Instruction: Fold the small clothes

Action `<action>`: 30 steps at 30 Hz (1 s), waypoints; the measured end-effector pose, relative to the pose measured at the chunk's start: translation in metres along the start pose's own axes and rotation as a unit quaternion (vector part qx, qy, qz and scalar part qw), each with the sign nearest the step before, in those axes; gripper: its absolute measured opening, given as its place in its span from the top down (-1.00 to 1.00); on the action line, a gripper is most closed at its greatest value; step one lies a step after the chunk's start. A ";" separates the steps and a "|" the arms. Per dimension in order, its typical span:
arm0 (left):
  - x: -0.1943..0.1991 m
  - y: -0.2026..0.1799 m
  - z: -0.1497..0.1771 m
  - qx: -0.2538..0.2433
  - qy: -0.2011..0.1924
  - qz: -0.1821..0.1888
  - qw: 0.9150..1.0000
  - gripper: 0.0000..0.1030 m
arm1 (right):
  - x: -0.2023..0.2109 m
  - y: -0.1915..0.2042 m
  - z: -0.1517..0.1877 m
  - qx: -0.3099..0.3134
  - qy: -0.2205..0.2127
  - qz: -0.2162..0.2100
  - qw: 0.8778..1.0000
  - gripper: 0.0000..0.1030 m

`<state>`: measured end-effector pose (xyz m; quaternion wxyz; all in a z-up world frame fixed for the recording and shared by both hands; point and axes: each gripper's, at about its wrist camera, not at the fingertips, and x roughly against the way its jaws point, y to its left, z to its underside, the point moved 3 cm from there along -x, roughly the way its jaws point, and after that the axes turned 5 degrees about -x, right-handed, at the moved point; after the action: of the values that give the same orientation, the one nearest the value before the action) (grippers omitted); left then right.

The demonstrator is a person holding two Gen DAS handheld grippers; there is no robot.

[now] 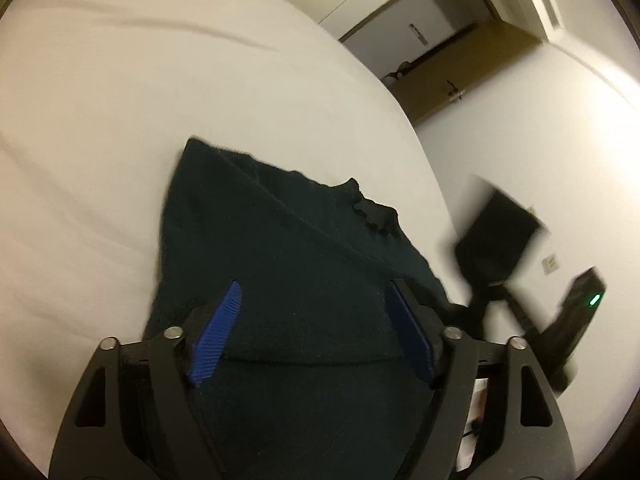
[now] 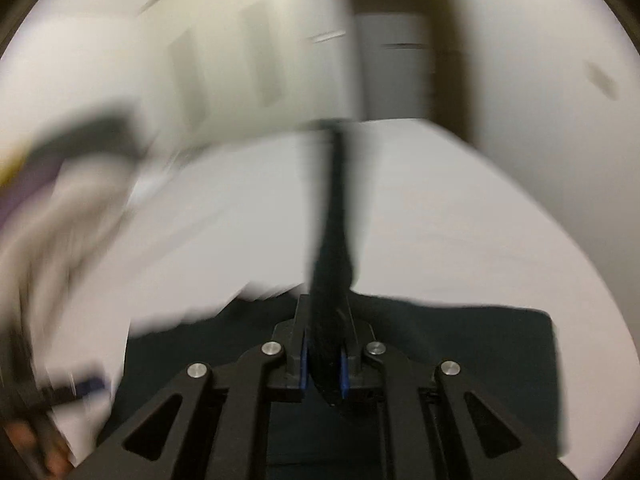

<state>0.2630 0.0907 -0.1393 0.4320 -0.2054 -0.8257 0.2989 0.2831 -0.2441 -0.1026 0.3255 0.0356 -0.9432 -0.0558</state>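
Nearest the lens in the left wrist view, the left tool point(image 1: 312, 332) is seen with its blue ribbed fingers point(image 1: 218, 334) spread wide apart and nothing held between them; it hangs over a dark garment point(image 1: 280, 248) that is spread on the white bed point(image 1: 100, 120); a folded edge of the cloth is seen crossing between the two fingers, and a rumpled corner is raised at the far right side. Beyond the bed edge, the right tool point(image 1: 500, 236) is seen blurred, with a small green light point(image 1: 595, 299) lit on its body; a brown door point(image 1: 448, 80) and a pale wall point(image 1: 540, 140) are seen behind; no writing or label can be read in either view.

In the right wrist view, which is heavily blurred, the right tool point(image 2: 323, 364) is seen clenched on a strip of the garment point(image 2: 460, 340); the pinched cloth is drawn up in a narrow dark band ahead of the fingers, while the rest lies flat on the bed point(image 2: 460, 220) below. At the lower left edge a hand point(image 2: 28, 444) is partly seen, gripping the left tool point(image 2: 60, 394).
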 end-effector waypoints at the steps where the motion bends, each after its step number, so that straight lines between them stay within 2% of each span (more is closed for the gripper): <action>1: -0.004 0.005 -0.001 0.011 0.007 0.004 1.000 -0.47 | -0.018 0.023 0.008 0.026 0.014 -0.002 1.000 0.76; 3: -0.011 0.009 -0.001 0.016 0.022 0.014 1.000 -0.47 | -0.038 0.065 0.040 0.059 0.046 -0.007 0.997 0.75; 6: -0.025 0.018 0.001 0.026 0.050 0.018 0.998 -0.47 | -0.055 0.071 0.062 0.066 0.068 -0.010 0.995 0.45; 8: -0.035 0.023 0.003 0.039 0.063 0.023 0.997 -0.47 | -0.053 0.067 0.072 0.046 0.082 -0.032 0.995 -0.20; 10: -0.038 0.022 0.002 0.033 0.062 0.018 0.997 -0.47 | -0.053 0.053 0.071 0.021 0.092 -0.046 0.994 -0.49; 13: -0.043 0.018 0.000 0.027 0.068 0.005 0.997 -0.53 | -0.027 0.035 0.076 -0.030 0.095 -0.095 0.991 -0.50; 17: -0.058 0.002 -0.001 0.007 0.085 -0.017 0.996 -0.55 | -0.011 0.013 0.104 -0.093 0.118 -0.123 0.981 -0.50; 19: -0.065 -0.003 -0.001 0.003 0.095 -0.024 0.995 -0.55 | -0.011 0.015 0.113 -0.121 0.118 -0.140 0.976 -0.49; 23: -0.095 -0.010 -0.007 0.024 0.123 -0.007 0.992 -0.55 | -0.003 0.002 0.127 -0.156 0.114 -0.163 0.967 -0.47; 25: -0.106 -0.010 -0.011 0.036 0.134 -0.008 0.990 -0.55 | 0.007 -0.003 0.131 -0.166 0.112 -0.179 0.963 -0.47; 28: -0.120 -0.021 -0.014 0.024 0.149 -0.018 0.988 -0.54 | 0.018 -0.009 0.139 -0.185 0.107 -0.201 0.956 -0.47; 30: -0.127 -0.025 -0.014 0.026 0.151 -0.023 0.988 -0.16 | 0.025 -0.014 0.144 -0.195 0.103 -0.206 0.953 -0.44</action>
<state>0.3415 0.0012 -0.1913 0.5643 -0.2173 -0.7472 0.2759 0.1749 -0.2491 -0.2022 0.4032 0.1708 -0.8472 -0.3010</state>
